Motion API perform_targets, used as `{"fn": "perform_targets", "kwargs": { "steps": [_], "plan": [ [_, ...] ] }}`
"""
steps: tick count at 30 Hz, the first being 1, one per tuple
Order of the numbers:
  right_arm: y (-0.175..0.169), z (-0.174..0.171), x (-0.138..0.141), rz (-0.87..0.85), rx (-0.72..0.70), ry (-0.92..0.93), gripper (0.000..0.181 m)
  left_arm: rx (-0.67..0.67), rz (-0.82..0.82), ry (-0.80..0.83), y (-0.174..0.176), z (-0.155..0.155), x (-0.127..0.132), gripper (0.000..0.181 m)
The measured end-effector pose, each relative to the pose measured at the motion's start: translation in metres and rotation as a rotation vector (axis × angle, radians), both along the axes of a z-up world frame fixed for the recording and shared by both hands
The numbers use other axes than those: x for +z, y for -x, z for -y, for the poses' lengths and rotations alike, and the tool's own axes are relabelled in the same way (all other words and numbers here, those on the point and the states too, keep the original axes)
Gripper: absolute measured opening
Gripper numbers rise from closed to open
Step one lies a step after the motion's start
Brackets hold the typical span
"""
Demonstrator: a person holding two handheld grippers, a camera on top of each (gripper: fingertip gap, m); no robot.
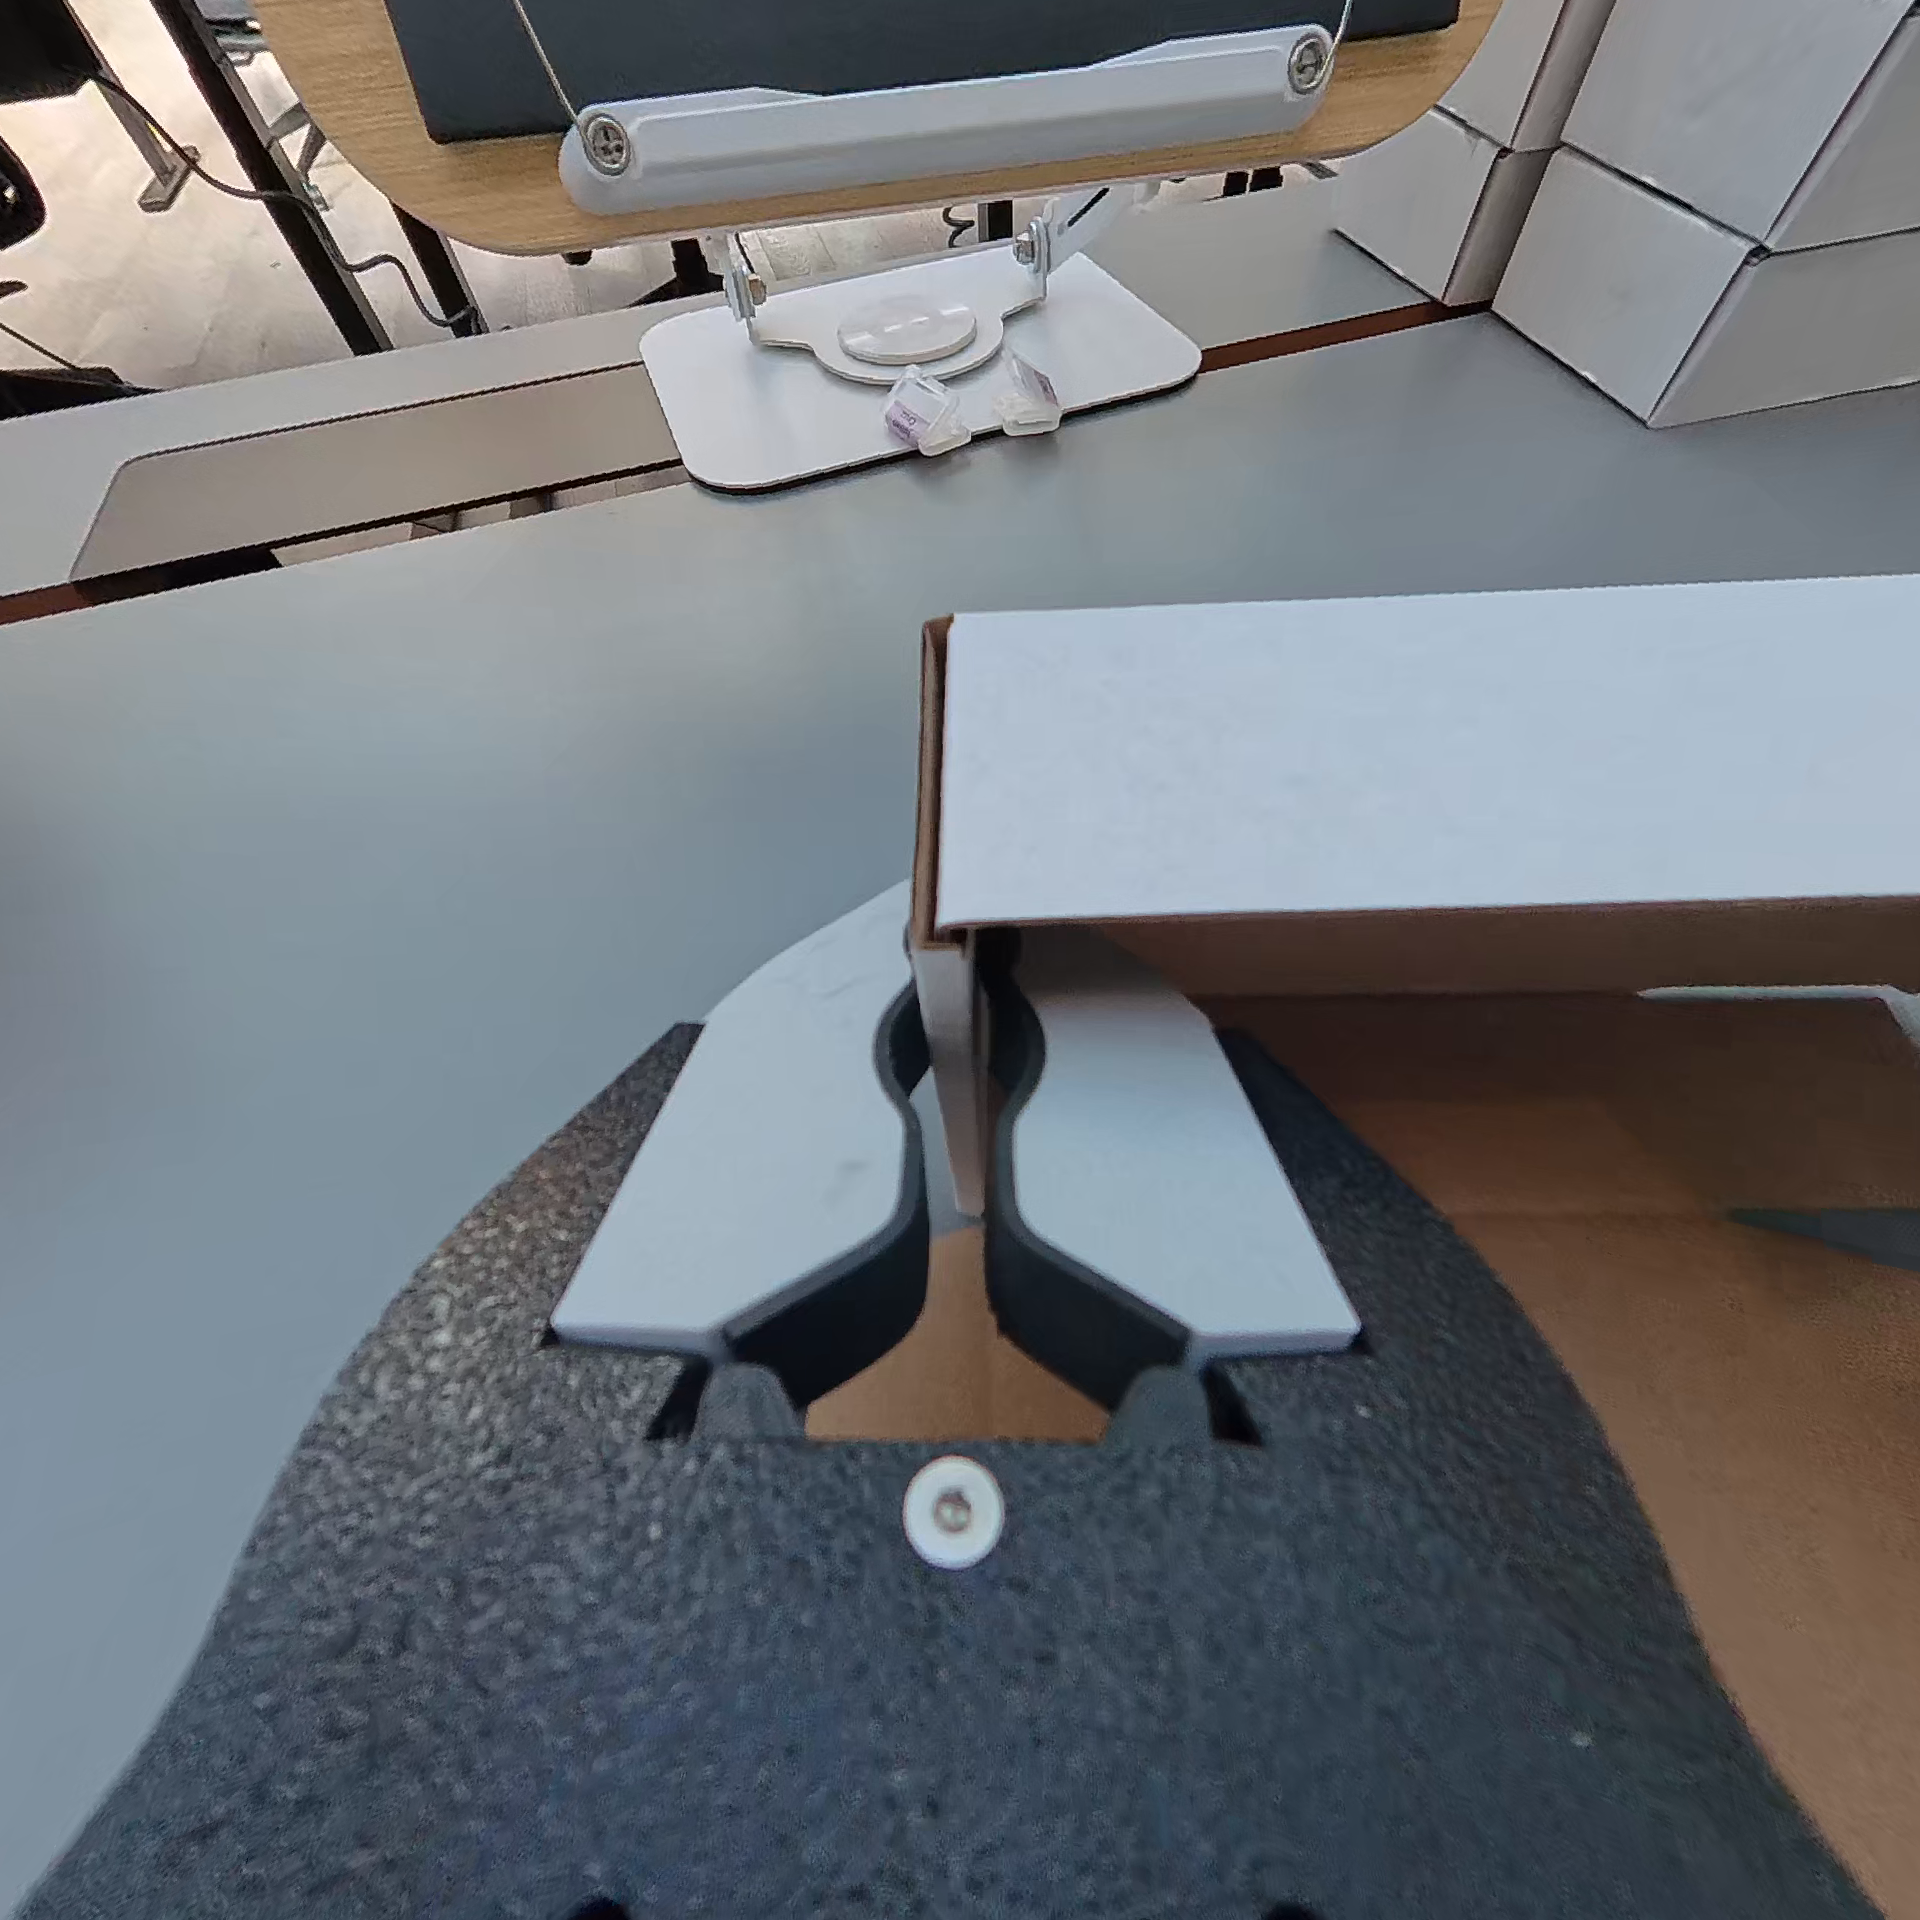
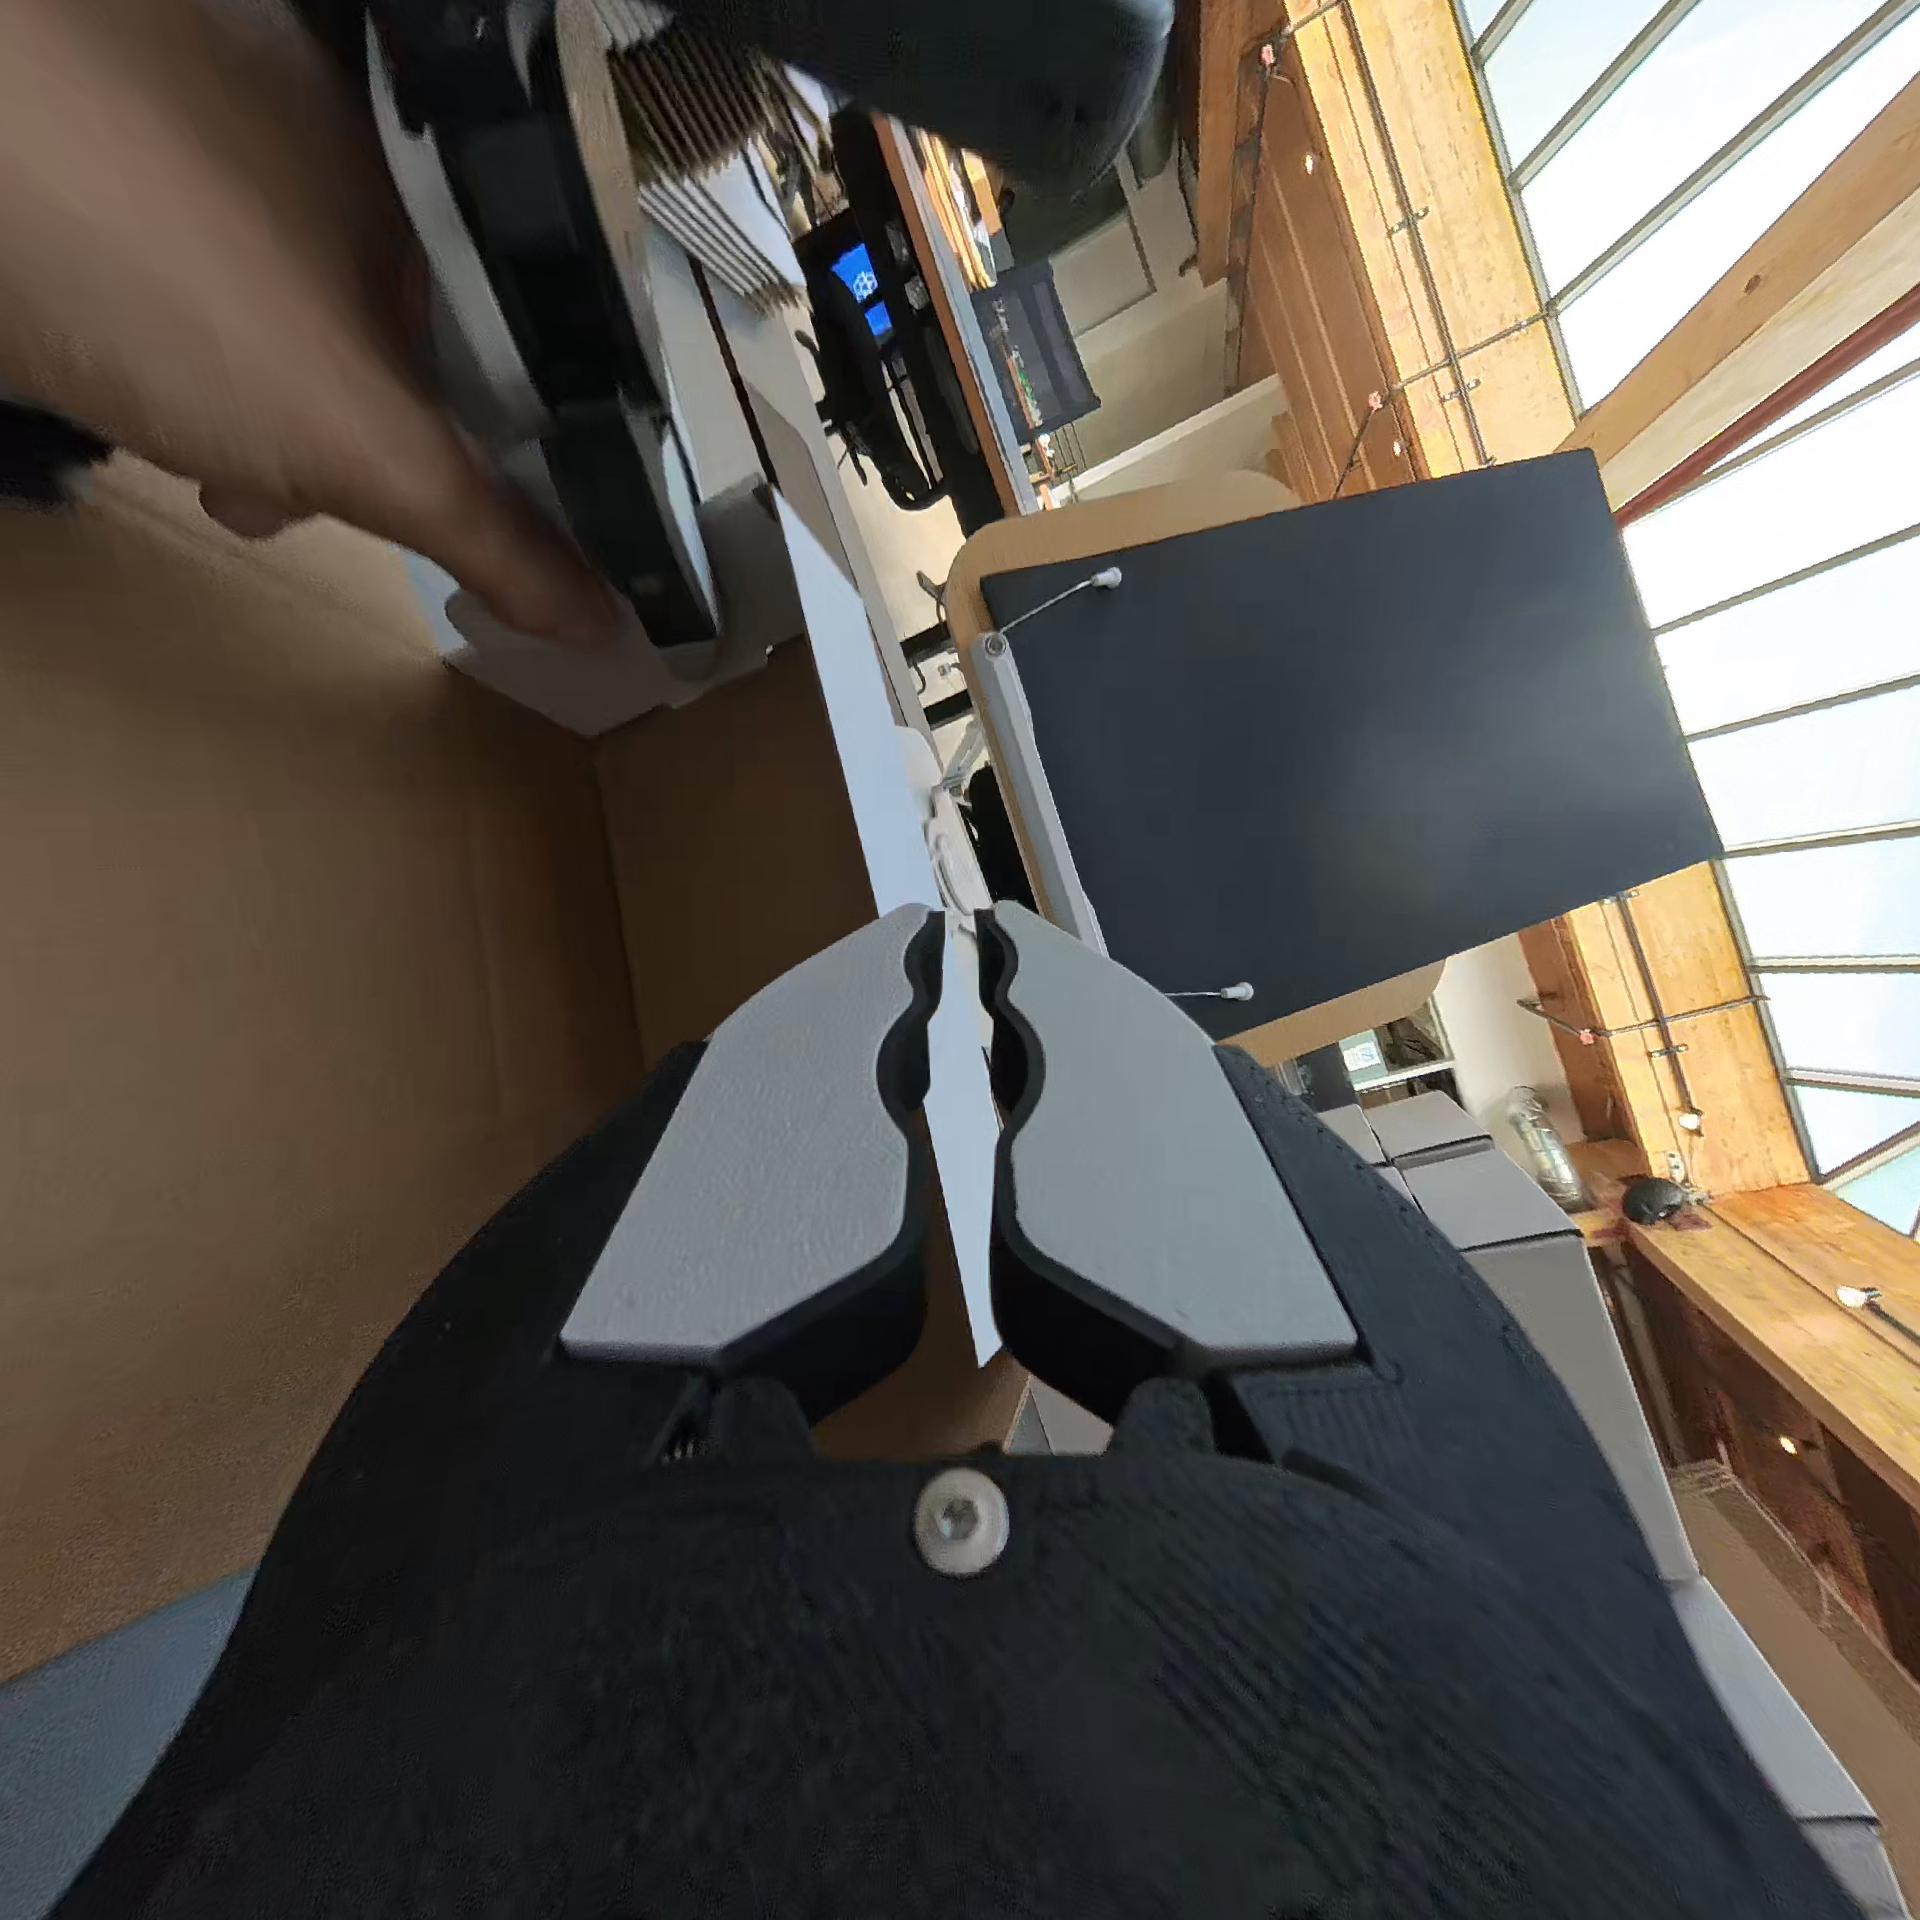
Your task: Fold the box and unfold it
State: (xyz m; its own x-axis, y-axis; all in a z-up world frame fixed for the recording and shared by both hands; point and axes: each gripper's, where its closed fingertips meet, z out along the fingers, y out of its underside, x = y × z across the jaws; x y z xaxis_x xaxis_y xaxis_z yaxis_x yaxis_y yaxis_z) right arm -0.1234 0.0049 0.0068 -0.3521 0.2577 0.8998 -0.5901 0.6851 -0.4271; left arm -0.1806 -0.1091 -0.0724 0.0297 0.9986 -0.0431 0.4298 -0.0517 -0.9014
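The cardboard box [image 1: 1403,758] is white outside and brown inside, and lies partly folded on the grey table [image 1: 416,831]. In the left wrist view, my left gripper [image 1: 961,997] is shut on the upright side wall [image 1: 961,1122] at the box's left corner, with both pads pressed on it. In the right wrist view, my right gripper [image 2: 961,925] is shut on the thin white edge of a box wall [image 2: 961,1195]. The brown inside of the box [image 2: 312,935] is to its left. The left gripper [image 2: 613,468] and the hand [image 2: 260,312] holding it show at the far corner.
A tablet stand with a white base [image 1: 914,343] stands behind the box; its dark screen also shows in the right wrist view [image 2: 1351,727]. White boxes [image 1: 1662,208] are stacked at the back right. Grey boxes [image 2: 1507,1226] lie to the right of my right gripper.
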Motion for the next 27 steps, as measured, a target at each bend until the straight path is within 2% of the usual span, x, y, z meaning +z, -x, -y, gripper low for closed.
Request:
{"fn": "perform_targets", "kwargs": {
  "steps": [4,8,11,14,16,20,24,27],
  "plan": [
    [0.007,0.018,0.029,0.072,-0.021,0.071,0.0,-0.007,0.0,-0.001,0.0,-0.001,0.0,0.006],
    [0.026,0.047,0.007,0.216,-0.055,-0.054,0.001,0.005,-0.002,0.029,0.0,-0.001,0.0,0.007],
    [0.036,0.051,-0.018,0.29,-0.108,-0.153,0.001,0.0,0.002,0.0,0.0,0.0,0.0,0.006],
    [0.035,0.05,-0.025,0.269,-0.108,-0.151,0.0,-0.039,0.033,-0.04,-0.002,-0.001,-0.004,0.012],
    [0.033,0.05,-0.028,0.251,-0.113,-0.127,0.0,-0.056,0.031,-0.049,-0.004,0.0,-0.004,0.007],
    [0.034,0.051,-0.032,0.124,-0.157,-0.145,0.0,-0.059,0.032,-0.064,-0.004,0.0,-0.004,0.008],
    [0.029,0.05,-0.019,0.035,-0.174,-0.109,0.0,-0.059,0.035,-0.063,-0.004,0.001,-0.005,0.007],
    [0.018,0.032,-0.007,-0.039,-0.219,-0.062,0.0,-0.056,0.029,-0.049,-0.005,0.001,-0.004,0.006]
  ]
}}
